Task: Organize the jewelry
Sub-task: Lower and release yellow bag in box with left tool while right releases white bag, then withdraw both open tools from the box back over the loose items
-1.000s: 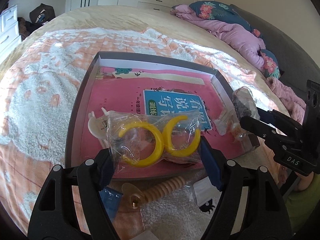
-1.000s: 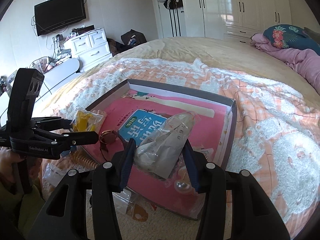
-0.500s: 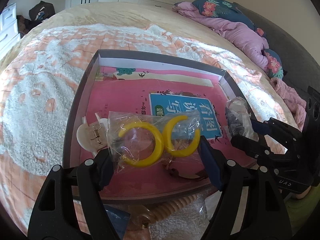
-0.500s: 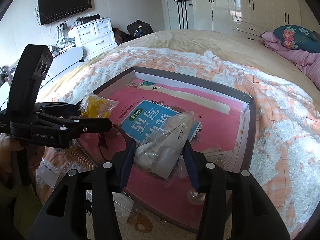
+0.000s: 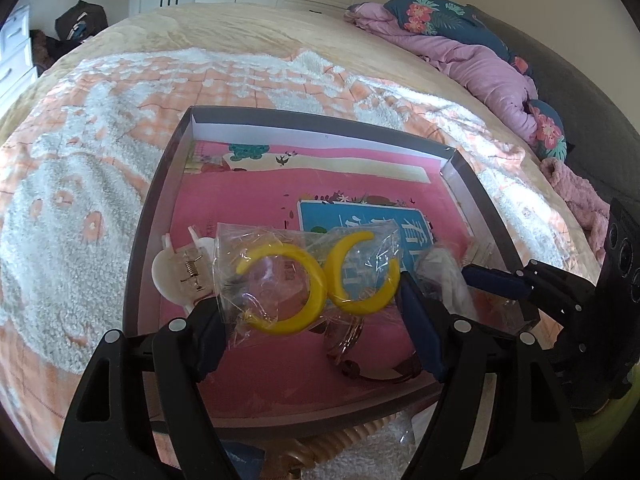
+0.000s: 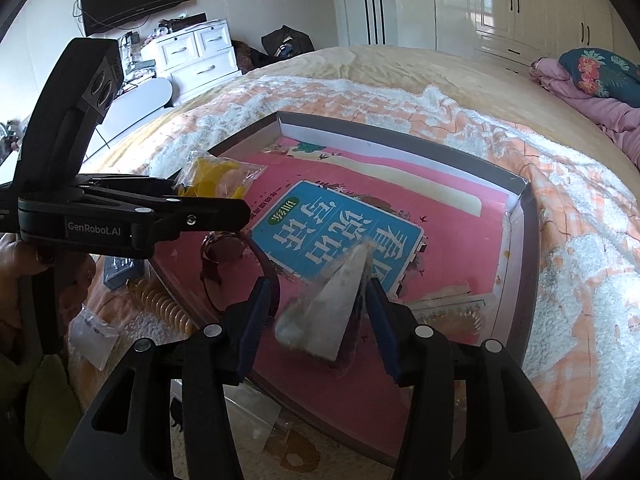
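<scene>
Our right gripper has just been opening, its blurred clear packet slipping loose between the jaws above the box. Our left gripper, marked "GenRobot.AI", clenches the bag of yellow hoops as before.

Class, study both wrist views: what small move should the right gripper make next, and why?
Probably open fully and back away. The right gripper has just been opening; its clear bag is blurred, slipping between the pads above the box floor. The left gripper grips the yellow earring bag.
</scene>
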`<state>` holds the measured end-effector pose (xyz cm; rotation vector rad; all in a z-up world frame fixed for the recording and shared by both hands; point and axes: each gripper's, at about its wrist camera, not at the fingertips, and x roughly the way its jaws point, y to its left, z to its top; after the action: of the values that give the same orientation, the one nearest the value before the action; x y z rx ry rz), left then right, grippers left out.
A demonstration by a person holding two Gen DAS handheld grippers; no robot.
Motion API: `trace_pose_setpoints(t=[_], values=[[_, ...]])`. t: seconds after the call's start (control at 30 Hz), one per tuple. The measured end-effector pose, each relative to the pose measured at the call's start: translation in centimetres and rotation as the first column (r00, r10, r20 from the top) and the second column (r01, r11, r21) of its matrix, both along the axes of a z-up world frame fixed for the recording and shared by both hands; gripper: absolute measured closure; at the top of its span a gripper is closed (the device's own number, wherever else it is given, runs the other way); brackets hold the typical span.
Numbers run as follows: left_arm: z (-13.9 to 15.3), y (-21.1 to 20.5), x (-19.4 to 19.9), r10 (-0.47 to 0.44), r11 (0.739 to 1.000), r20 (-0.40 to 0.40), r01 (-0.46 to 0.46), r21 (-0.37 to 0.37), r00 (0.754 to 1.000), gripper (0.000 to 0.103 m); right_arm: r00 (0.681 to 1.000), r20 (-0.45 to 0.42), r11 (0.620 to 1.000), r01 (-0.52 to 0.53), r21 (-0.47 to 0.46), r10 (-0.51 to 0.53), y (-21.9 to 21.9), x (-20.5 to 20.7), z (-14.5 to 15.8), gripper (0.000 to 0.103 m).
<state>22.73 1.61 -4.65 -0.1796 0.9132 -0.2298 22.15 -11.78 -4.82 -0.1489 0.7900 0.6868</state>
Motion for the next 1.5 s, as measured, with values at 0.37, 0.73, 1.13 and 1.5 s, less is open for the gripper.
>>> trace_pose_setpoints(t=[0.37, 0.73, 1.13, 1.5], values=[[0.0, -0.1, -0.1, 0.003, 1.0, -0.009, -0.003, -0.005, 1.0, 0.033, 0.999, 0.031, 0.999, 0.036, 0.031, -0.037, -2.0, -1.9, 2.1, 0.033], [0.8, -0.6, -1.0, -0.002, 1.0, -0.001, 0.002, -0.004, 1.0, 0.026, 0.992, 0.039, 0.991, 0.114, 0.065, -0.116, -4.9, -2.9, 3.5, 0.018], [3.0, -0.6, -3.0, 0.016, 1.0, 0.033, -0.016, 0.0, 0.999, 0.021, 0.985, 0.055, 0.983, 0.156, 0.095, -0.162, -6.4, -4.4, 4.8, 0.013], [5.8, -0.4, -6.0, 0.043, 0.999, 0.094, -0.044, 0.014, 0.995, 0.009, 0.981, 0.099, 0.98, 0.155, 0.121, -0.168, -6.8, -6.1, 7.0, 0.012]])
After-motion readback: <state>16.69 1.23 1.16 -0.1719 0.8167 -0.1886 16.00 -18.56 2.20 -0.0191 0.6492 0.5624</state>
